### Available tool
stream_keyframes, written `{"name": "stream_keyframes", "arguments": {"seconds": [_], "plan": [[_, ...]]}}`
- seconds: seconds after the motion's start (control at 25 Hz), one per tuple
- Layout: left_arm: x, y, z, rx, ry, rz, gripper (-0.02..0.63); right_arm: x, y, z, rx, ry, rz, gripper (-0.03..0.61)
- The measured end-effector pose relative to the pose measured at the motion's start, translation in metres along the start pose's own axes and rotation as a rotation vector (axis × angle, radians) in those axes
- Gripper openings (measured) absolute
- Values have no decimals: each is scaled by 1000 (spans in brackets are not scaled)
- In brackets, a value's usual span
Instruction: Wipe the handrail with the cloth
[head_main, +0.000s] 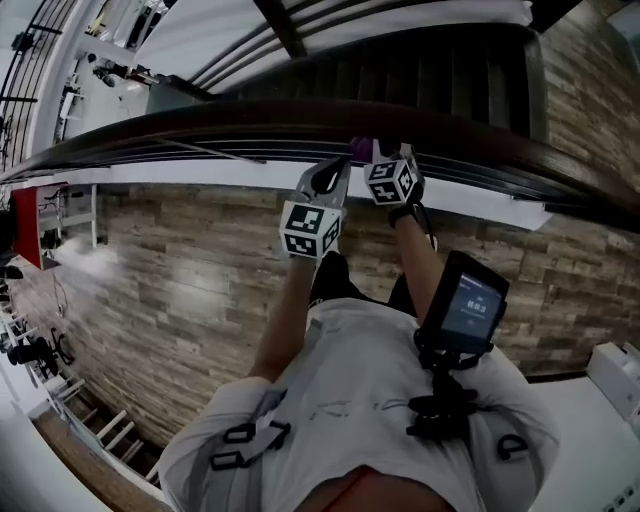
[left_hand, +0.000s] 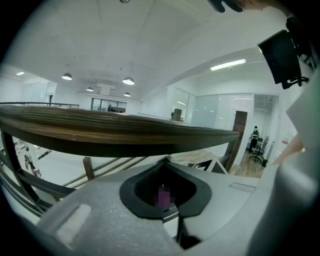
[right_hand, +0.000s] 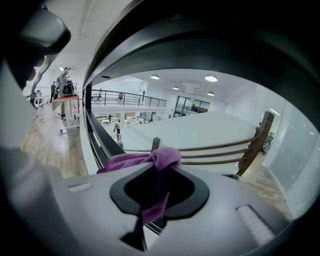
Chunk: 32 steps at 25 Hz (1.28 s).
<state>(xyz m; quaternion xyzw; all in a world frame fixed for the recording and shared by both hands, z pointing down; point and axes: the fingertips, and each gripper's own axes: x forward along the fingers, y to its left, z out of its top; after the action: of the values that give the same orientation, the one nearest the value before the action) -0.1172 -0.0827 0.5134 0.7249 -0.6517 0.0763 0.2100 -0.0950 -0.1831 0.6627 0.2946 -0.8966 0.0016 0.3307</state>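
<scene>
The dark wooden handrail (head_main: 250, 125) curves across the top of the head view. My right gripper (head_main: 388, 165) reaches up to it, shut on a purple cloth (head_main: 360, 148) at the rail's near edge. In the right gripper view the cloth (right_hand: 145, 160) bunches out of the closed tips of the right gripper (right_hand: 162, 162) and hangs down through the jaws' hollow, with the rail arching close overhead. My left gripper (head_main: 335, 185) is just left of it, below the rail. Its jaws are shut (left_hand: 166, 161) under the rail's underside (left_hand: 115, 132). A small purple patch (left_hand: 163, 196) shows in its hollow.
Wood-plank floor (head_main: 180, 270) lies far below the railing. Dark stairs (head_main: 430, 70) descend beyond the rail. Lower rail bars and a post (right_hand: 257, 142) run to the right. A black screen device (head_main: 465, 300) hangs on the person's chest. A red cart (head_main: 25, 215) stands at the far left.
</scene>
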Motion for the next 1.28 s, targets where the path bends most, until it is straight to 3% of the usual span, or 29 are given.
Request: {"name": "stream_keyframes", "arguments": {"seconds": [0.76,1.28], "plan": [[123,-192,-15,67,72,-318,0,-117,-236,-133,166,0,-298,51],[221,-355,-36,65,76,-523,0,-231,-464,-272,273,86,-620,49]]}}
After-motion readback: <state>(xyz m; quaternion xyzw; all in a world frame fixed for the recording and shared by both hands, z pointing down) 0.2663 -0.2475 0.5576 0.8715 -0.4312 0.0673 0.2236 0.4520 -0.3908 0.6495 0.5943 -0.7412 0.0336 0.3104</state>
